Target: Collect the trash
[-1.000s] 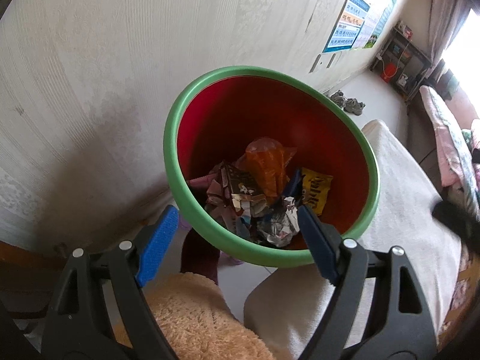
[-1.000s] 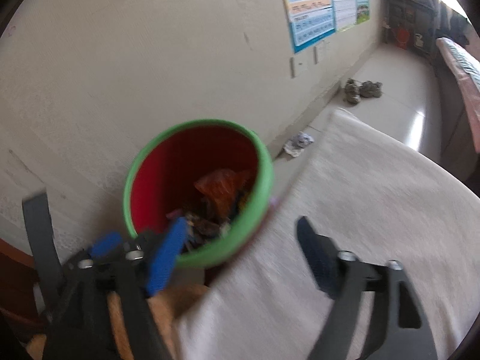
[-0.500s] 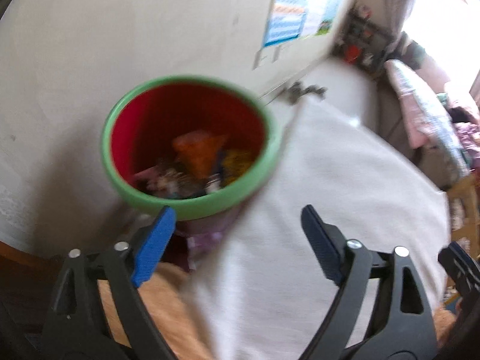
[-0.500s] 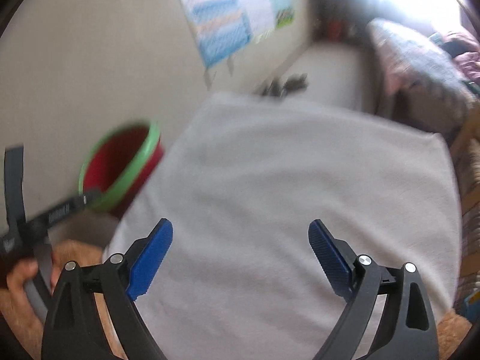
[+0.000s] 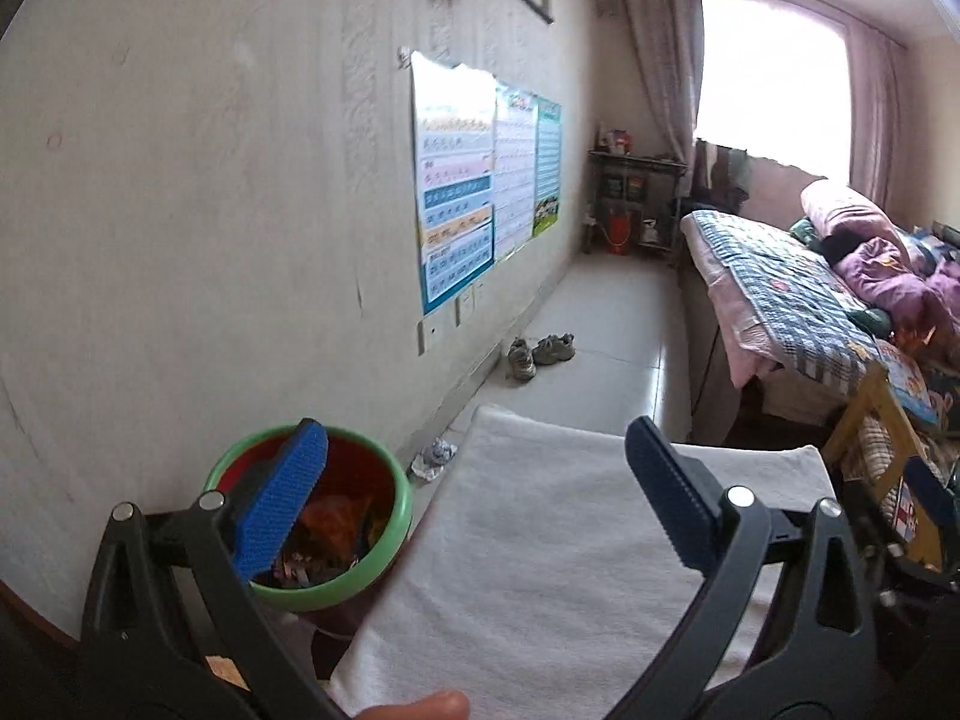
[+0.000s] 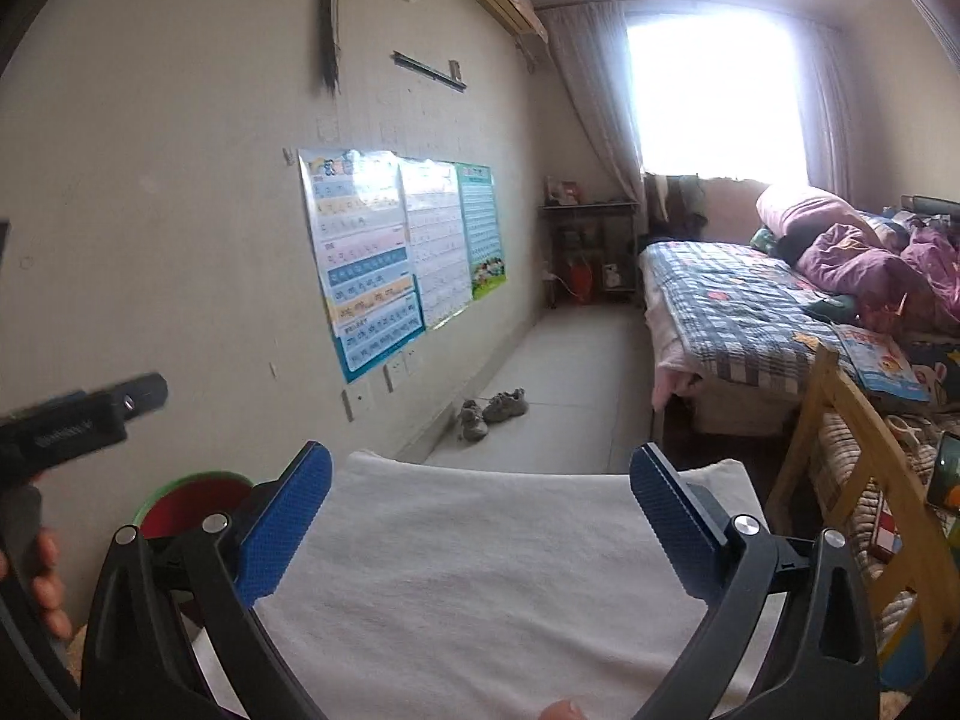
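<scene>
A red bin with a green rim (image 5: 393, 531) stands by the wall at lower left, holding several wrappers, an orange one among them. In the right wrist view only part of the bin (image 6: 186, 501) shows behind the left finger. My left gripper (image 5: 474, 486) is raised above a white towel-covered surface (image 5: 540, 570); its jaws are opening and hold nothing. My right gripper (image 6: 480, 501) hangs over the same towel (image 6: 468, 570), jaws opening, empty. A crumpled silvery wrapper (image 5: 433, 457) lies on the floor beside the bin, against the wall.
A pair of shoes (image 5: 540, 354) lies on the tiled floor by the wall. A bed with a checked quilt (image 6: 738, 306) fills the right side. A wooden chair (image 6: 864, 480) stands at the right. Posters (image 6: 390, 252) hang on the wall. A hand (image 6: 42, 576) holds the other gripper at left.
Both grippers lifted away from the bin and swung towards the room, so the bin dropped to the lower left. Both pairs of jaws spread wider.
</scene>
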### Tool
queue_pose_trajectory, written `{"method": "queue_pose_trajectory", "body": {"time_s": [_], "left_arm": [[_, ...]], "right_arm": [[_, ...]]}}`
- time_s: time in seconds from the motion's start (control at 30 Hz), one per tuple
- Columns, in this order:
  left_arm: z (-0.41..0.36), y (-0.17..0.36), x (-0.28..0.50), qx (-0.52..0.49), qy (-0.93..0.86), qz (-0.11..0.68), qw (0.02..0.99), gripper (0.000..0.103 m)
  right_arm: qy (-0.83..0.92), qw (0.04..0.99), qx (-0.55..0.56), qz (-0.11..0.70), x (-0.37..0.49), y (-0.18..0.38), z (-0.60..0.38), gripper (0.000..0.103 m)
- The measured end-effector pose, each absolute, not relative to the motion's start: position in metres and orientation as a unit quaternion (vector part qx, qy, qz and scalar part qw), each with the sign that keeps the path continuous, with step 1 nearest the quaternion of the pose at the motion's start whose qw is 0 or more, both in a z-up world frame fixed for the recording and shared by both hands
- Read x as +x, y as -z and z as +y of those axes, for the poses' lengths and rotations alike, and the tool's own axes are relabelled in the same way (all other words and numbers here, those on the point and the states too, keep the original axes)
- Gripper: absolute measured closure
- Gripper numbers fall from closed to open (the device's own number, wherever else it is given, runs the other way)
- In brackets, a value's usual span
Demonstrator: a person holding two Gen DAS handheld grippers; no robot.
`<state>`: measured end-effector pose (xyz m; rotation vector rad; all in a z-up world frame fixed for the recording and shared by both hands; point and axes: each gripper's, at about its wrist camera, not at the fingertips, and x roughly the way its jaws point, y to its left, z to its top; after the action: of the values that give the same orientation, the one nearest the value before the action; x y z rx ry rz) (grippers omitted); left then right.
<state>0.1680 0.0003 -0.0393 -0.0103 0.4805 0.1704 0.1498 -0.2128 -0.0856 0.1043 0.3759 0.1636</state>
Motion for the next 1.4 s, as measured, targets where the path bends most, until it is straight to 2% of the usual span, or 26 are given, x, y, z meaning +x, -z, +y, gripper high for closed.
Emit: {"method": "queue_pose_trajectory", "body": {"time_s": [1.4], "left_arm": [[-0.002,0.048,0.179,-0.016,-0.057,0.272,0.960,0.006]], "right_arm": [[-0.077,0.967,0.045,0.241,0.154,0.113,-0.204,0.007]]}}
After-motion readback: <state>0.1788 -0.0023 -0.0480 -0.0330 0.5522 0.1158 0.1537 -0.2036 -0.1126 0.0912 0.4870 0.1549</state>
